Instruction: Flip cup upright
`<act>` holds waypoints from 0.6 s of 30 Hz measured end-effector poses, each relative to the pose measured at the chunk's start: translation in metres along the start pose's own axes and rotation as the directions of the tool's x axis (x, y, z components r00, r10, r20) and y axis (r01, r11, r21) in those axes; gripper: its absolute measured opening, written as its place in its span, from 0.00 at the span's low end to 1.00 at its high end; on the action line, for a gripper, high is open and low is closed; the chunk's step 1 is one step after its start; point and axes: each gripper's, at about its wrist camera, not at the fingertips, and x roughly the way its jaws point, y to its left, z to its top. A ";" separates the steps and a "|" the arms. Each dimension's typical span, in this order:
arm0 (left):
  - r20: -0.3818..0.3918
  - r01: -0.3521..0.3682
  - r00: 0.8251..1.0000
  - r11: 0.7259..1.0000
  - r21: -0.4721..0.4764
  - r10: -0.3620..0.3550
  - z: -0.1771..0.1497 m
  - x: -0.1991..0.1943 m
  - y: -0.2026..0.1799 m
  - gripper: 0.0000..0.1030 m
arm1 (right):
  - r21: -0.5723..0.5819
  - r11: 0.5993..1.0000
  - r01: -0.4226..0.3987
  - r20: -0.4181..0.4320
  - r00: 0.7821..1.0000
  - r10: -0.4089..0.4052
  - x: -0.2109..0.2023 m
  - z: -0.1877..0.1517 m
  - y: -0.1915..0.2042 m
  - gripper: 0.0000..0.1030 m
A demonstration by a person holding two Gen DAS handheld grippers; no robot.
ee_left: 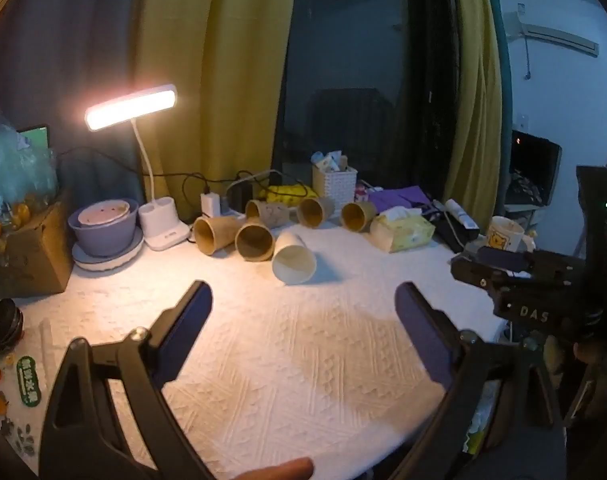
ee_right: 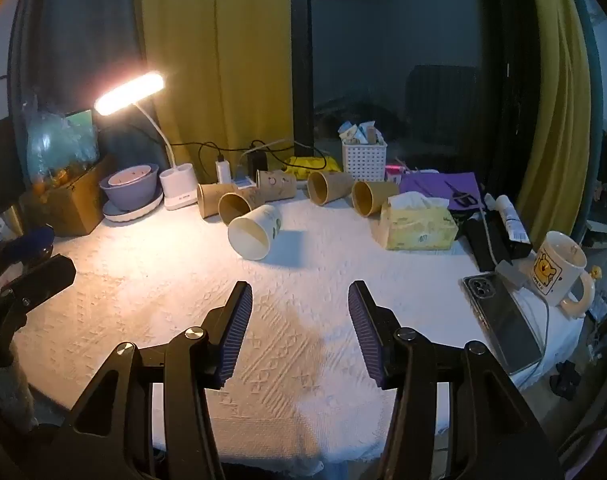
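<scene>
White cup (ee_right: pixel 253 232) on side, both hand-held grippers – empty

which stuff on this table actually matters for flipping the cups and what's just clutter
For the job:
white paper cup, lying on its side, nearest the grippers
five brown paper cups, also on their sides
left gripper and right gripper, jaws open, empty

Just lying about:
tissue pack
bear mug
phone
desk lamp
white basket
purple bowl

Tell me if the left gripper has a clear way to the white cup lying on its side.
Probably yes: the left gripper is open, the white cup lies just ahead, and only bare tablecloth lies between.
</scene>
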 end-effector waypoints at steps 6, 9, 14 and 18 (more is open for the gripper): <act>-0.013 -0.009 1.000 1.000 -0.019 0.009 -0.002 0.000 0.003 0.91 | -0.004 1.000 -0.011 -0.010 1.000 0.011 -0.002 0.002 0.006 0.51; -0.016 -0.008 1.000 1.000 -0.028 0.008 -0.004 0.001 0.005 0.91 | -0.013 1.000 -0.006 -0.013 1.000 0.006 -0.003 0.005 0.007 0.51; -0.012 -0.002 1.000 1.000 -0.025 0.001 -0.011 0.001 0.003 0.91 | -0.022 1.000 0.001 -0.016 1.000 -0.002 -0.003 0.004 0.005 0.51; -0.011 -0.001 1.000 1.000 -0.019 0.001 -0.013 -0.001 0.000 0.91 | -0.016 1.000 -0.002 -0.009 1.000 0.002 -0.004 0.004 0.005 0.51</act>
